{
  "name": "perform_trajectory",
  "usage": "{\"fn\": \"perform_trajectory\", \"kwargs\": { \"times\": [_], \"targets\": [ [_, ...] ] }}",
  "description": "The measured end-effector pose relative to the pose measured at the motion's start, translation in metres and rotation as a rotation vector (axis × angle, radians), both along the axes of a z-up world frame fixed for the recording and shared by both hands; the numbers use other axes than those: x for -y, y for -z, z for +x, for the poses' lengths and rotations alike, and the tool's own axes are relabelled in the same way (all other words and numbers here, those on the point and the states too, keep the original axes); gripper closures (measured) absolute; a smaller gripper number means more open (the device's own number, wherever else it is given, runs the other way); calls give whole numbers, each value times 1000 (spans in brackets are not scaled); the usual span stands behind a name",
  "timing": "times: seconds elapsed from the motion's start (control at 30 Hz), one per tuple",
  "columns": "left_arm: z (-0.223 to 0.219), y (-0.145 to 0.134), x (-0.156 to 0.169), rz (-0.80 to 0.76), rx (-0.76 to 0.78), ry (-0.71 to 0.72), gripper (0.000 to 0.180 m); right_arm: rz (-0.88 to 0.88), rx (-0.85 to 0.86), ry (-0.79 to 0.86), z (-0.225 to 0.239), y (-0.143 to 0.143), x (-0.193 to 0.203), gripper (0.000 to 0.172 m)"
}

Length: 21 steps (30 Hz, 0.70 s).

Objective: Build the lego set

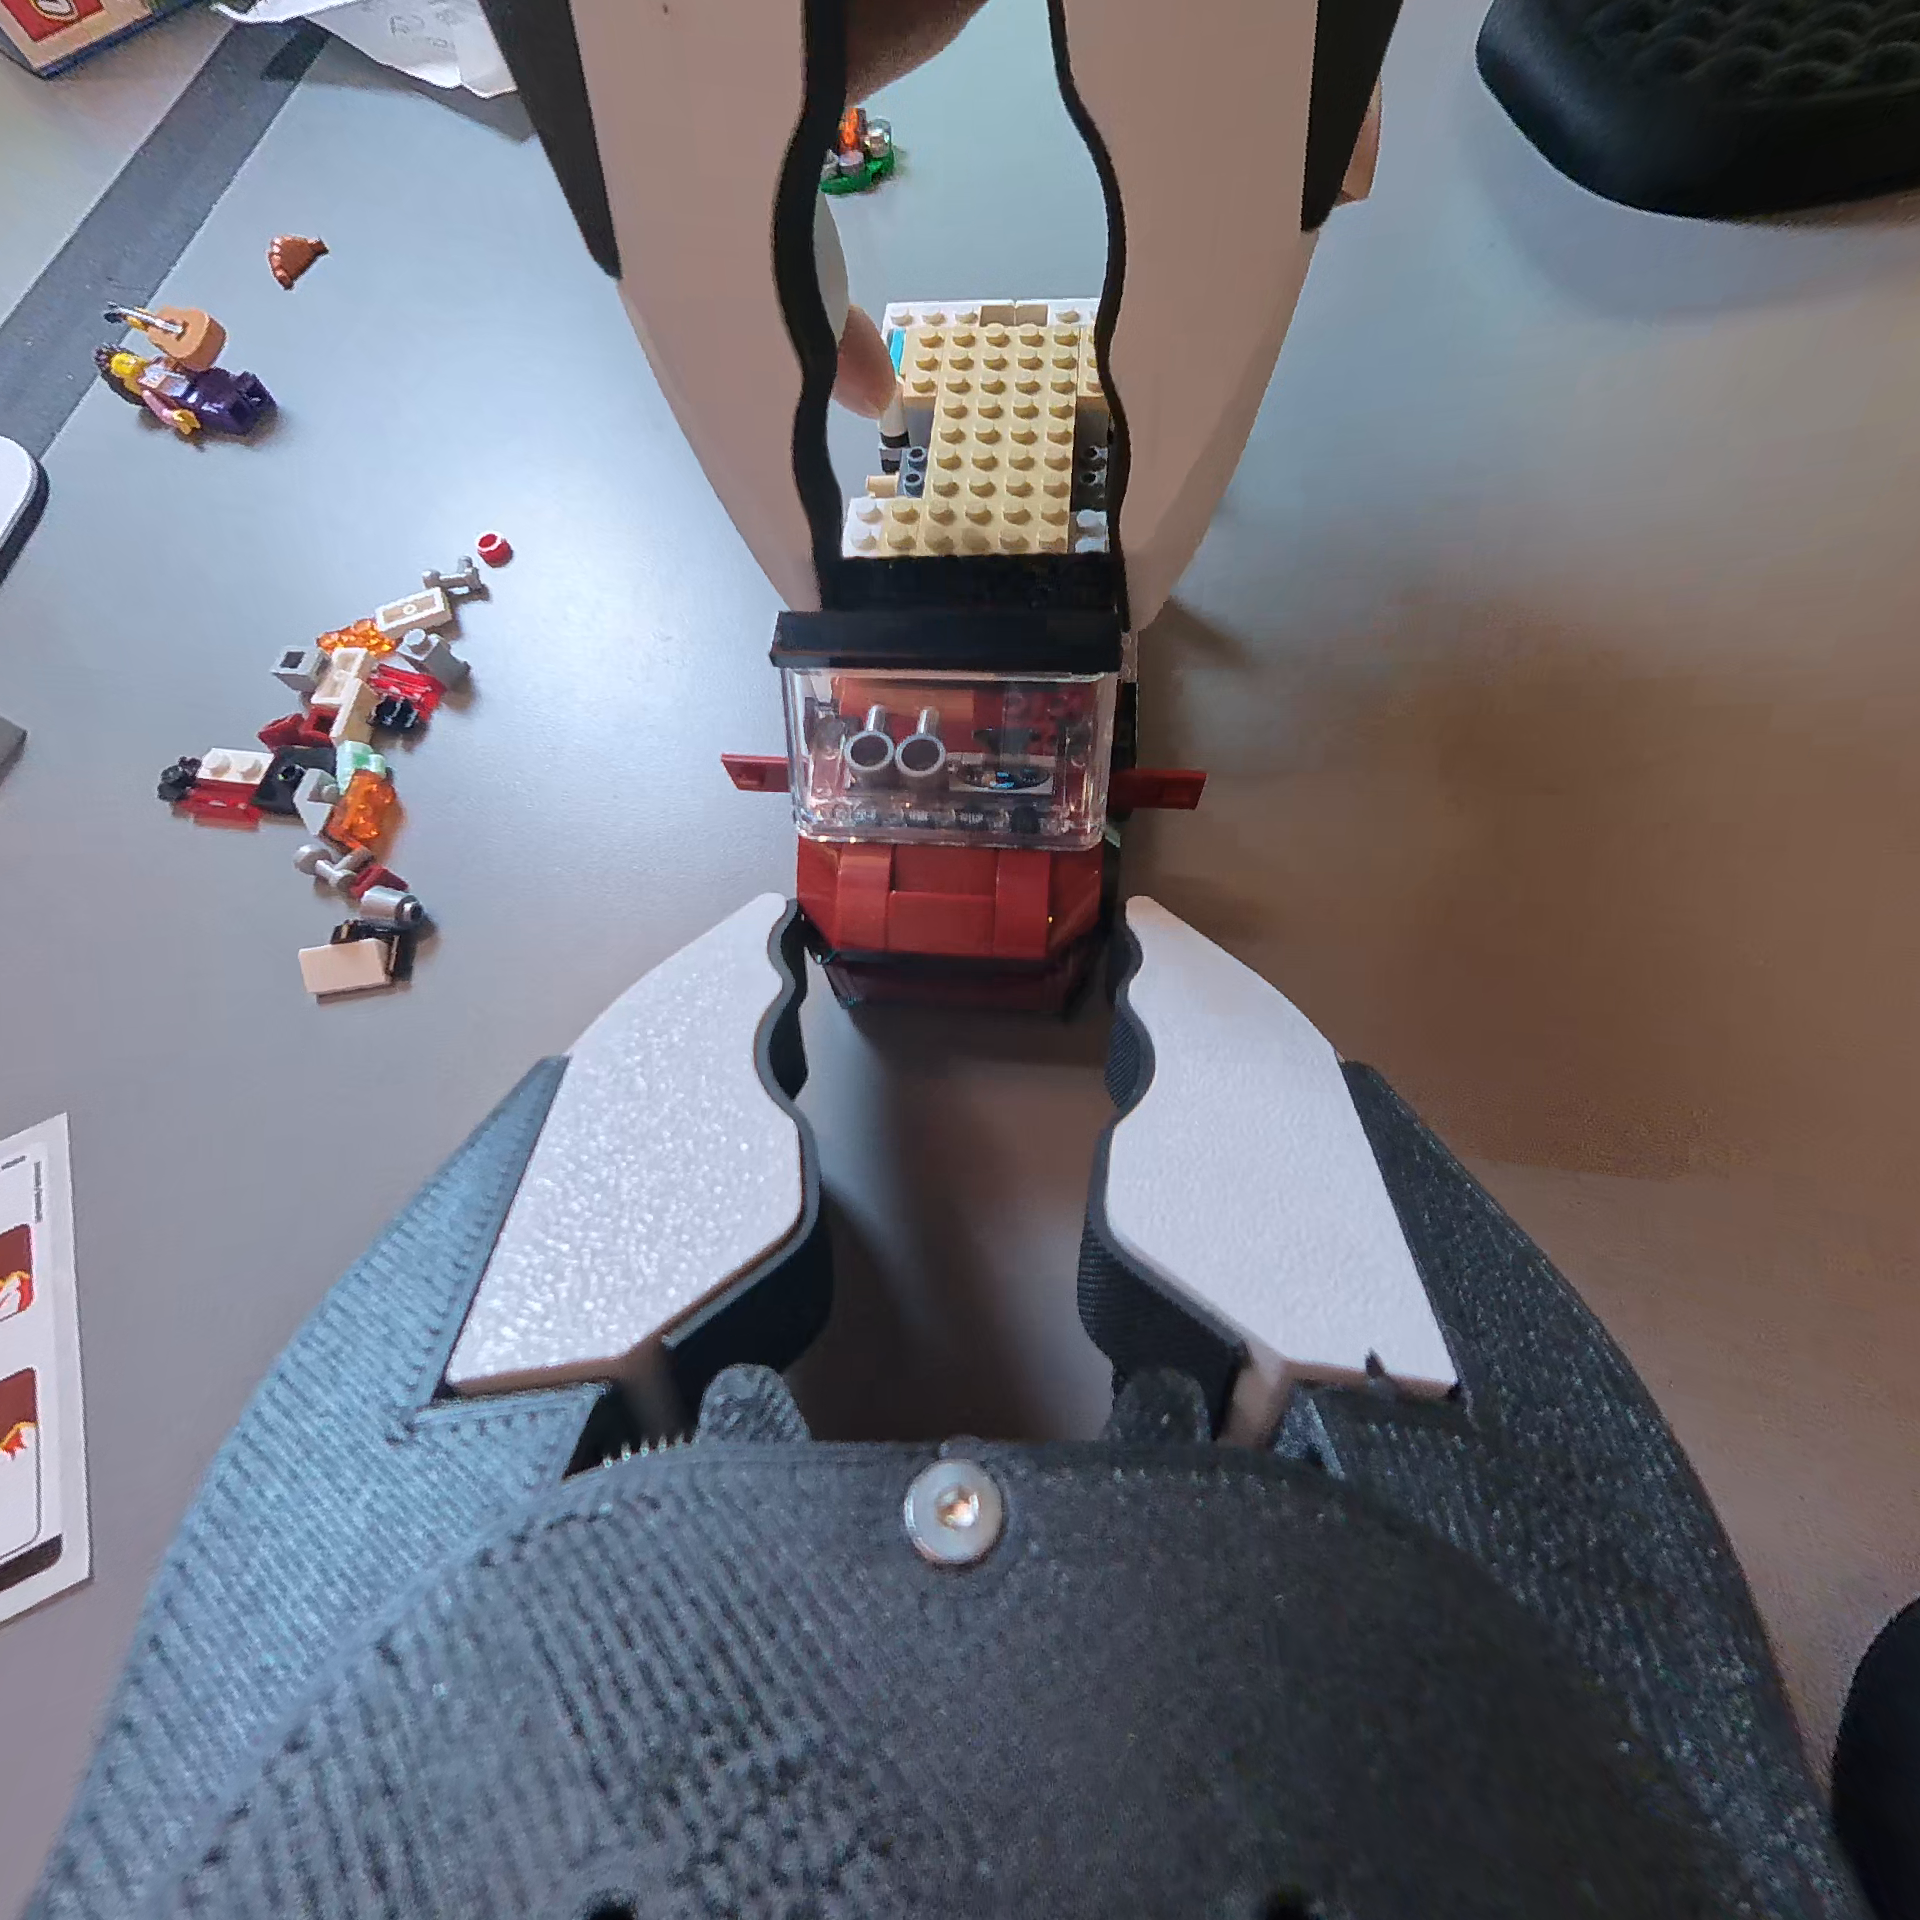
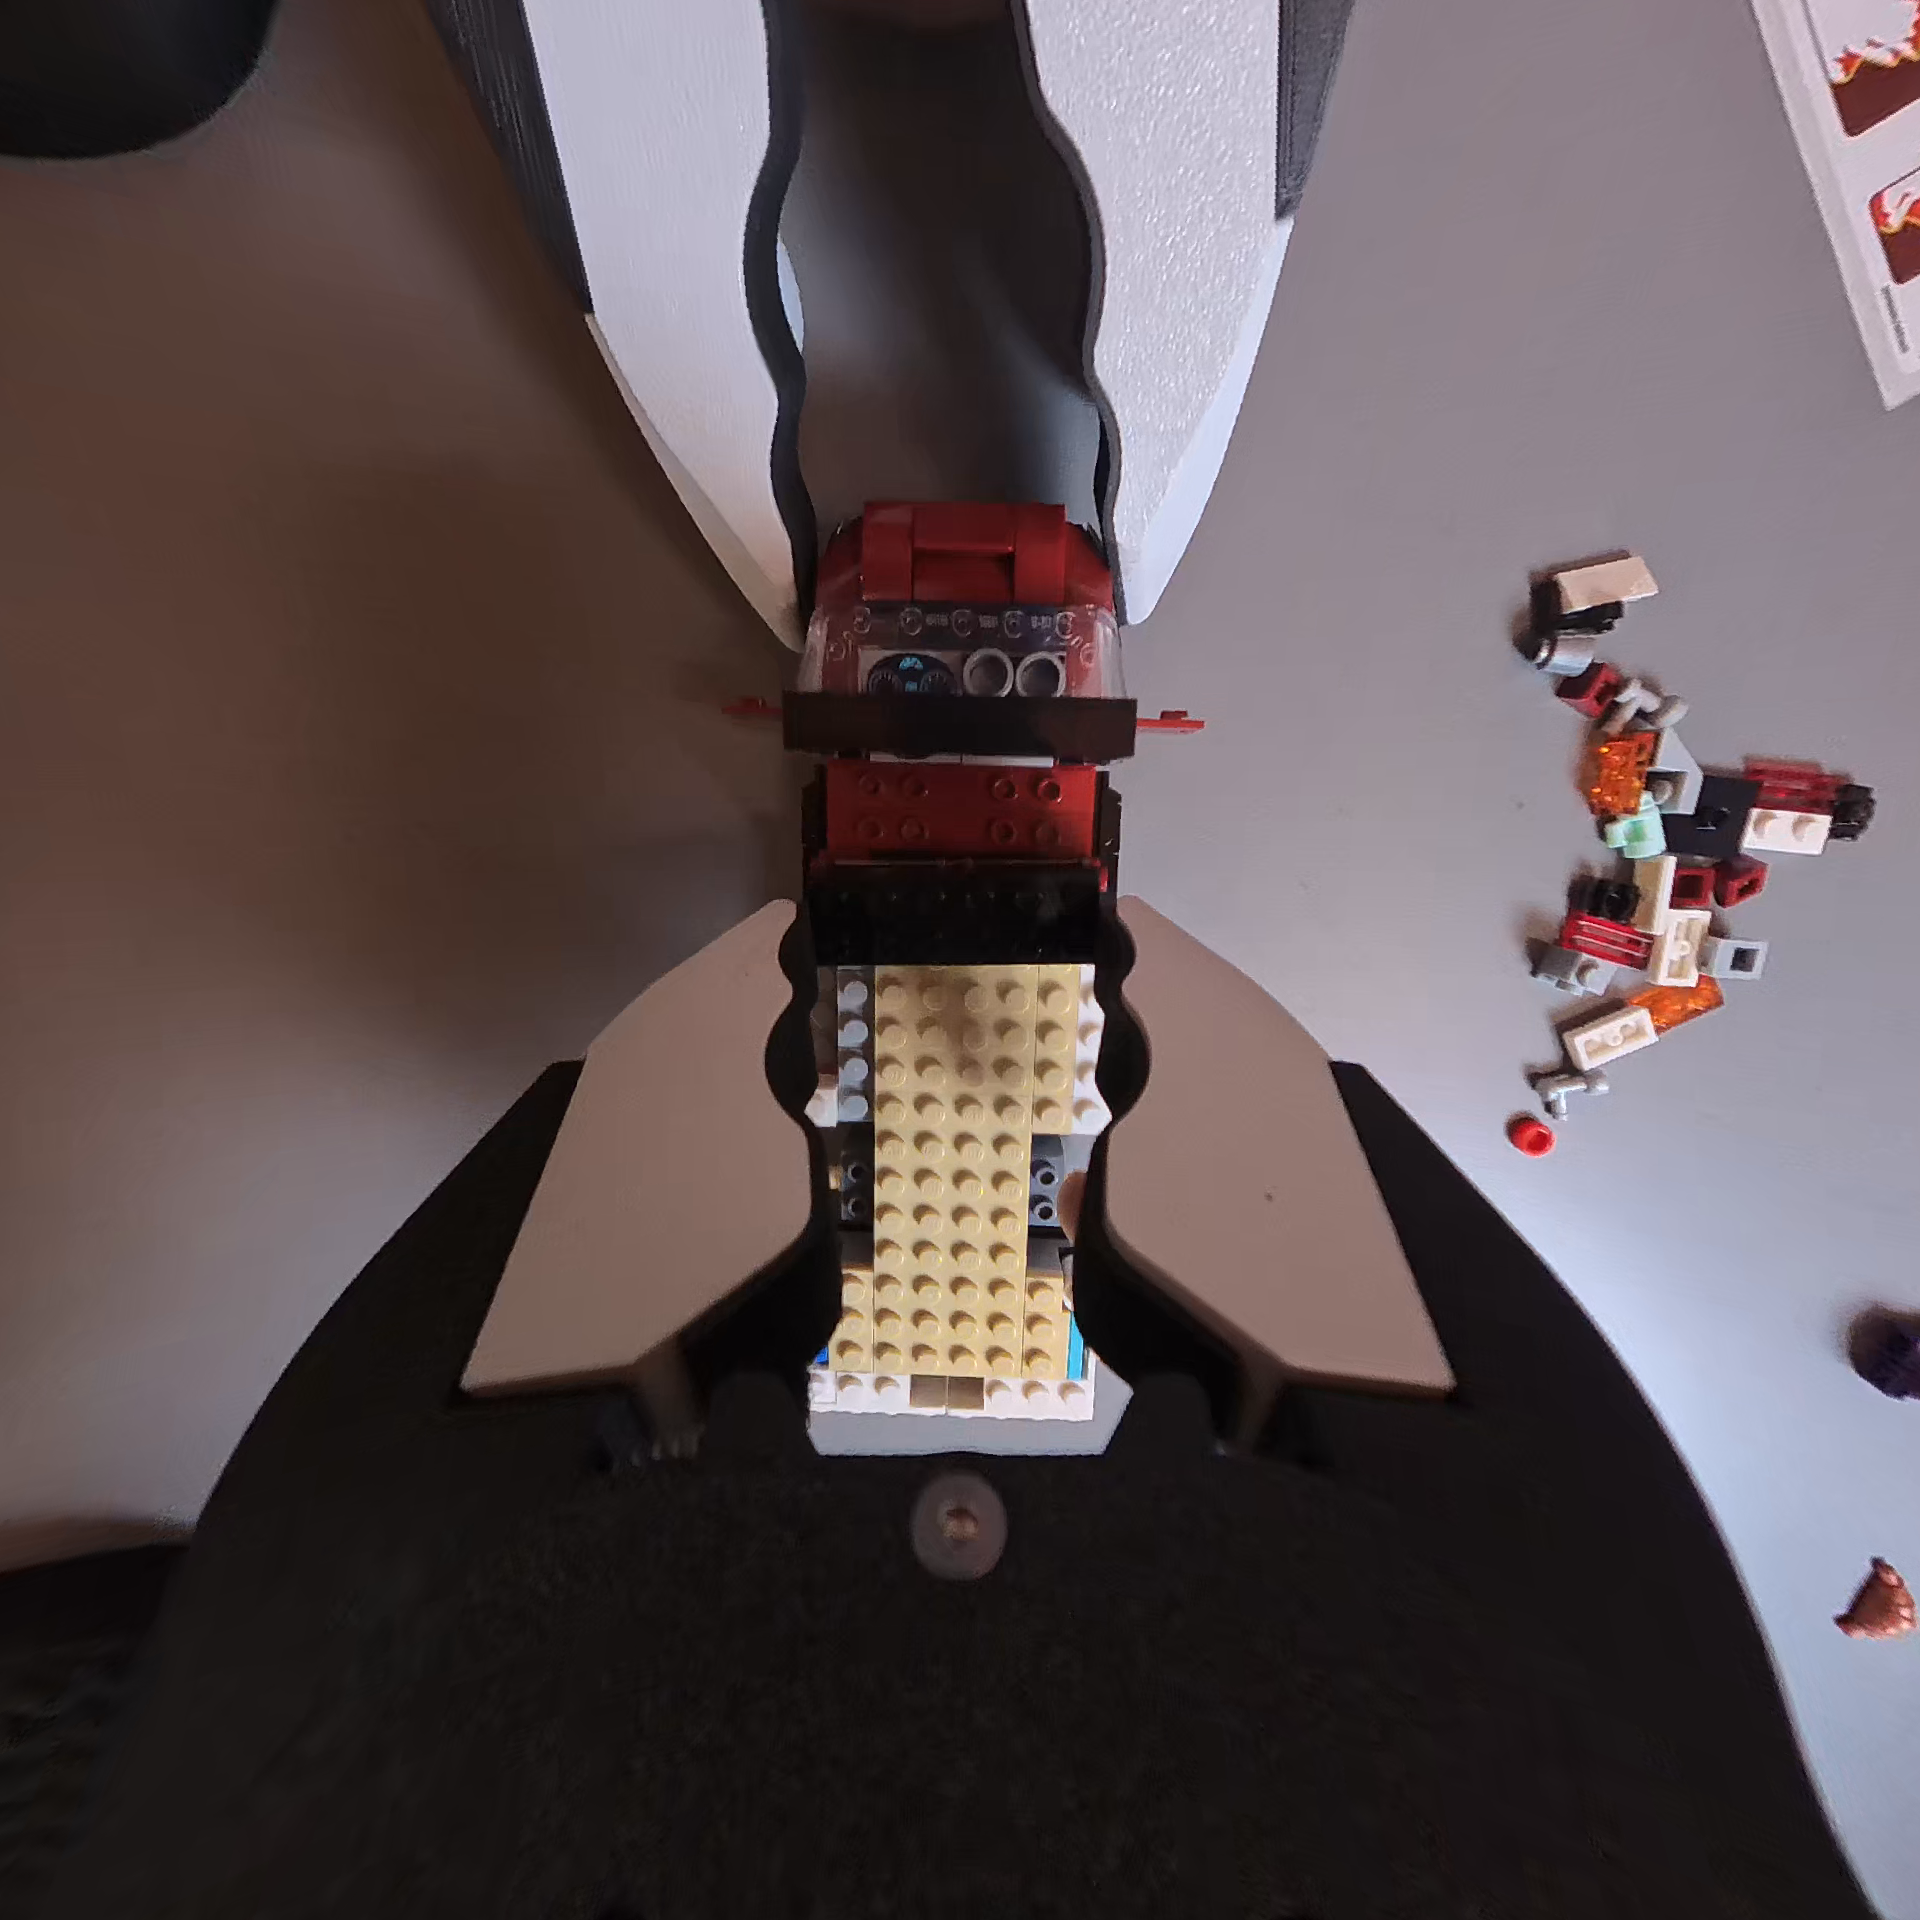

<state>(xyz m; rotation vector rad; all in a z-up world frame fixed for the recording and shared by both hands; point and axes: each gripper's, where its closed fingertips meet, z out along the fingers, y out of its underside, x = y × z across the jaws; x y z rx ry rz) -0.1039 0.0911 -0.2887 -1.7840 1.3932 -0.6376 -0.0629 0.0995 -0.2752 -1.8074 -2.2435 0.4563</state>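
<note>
A brick-built truck (image 1: 945,748) stands on the grey table (image 1: 1455,831). It has a dark red hood, a clear windscreen, a black roof strip and a tan studded bed. My left gripper (image 1: 958,935) is shut on the front of the dark red hood, with a pad against each side. My right gripper (image 2: 956,935) faces it from the rear. Its fingers run along both sides of the tan bed (image 2: 956,1143) and the black section, and it is shut on them. Each gripper also shows in the other view, the right (image 1: 971,582) and the left (image 2: 961,592).
A pile of small loose bricks (image 1: 332,748) lies left of the truck and also shows in the right wrist view (image 2: 1683,862). A small figure on a purple piece (image 1: 187,384), a brown piece (image 1: 296,258), a printed sheet (image 1: 31,1351) and a black object (image 1: 1714,94) lie around. Tip to tip, the grippers are about 5 cm apart. About 25 cm separates my right fingertips from the brown piece (image 1: 296,258). Look for it in the right wrist view (image 2: 1866,1594) too.
</note>
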Motion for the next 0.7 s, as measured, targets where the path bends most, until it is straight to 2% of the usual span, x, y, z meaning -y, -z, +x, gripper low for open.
{"fn": "perform_trajectory", "kwargs": {
  "times": [0.7],
  "targets": [
    [0, 0, 0, 3, -1, 0, 125, 13, 94, -9, 4, 0, -2, 120]
  ]
}}
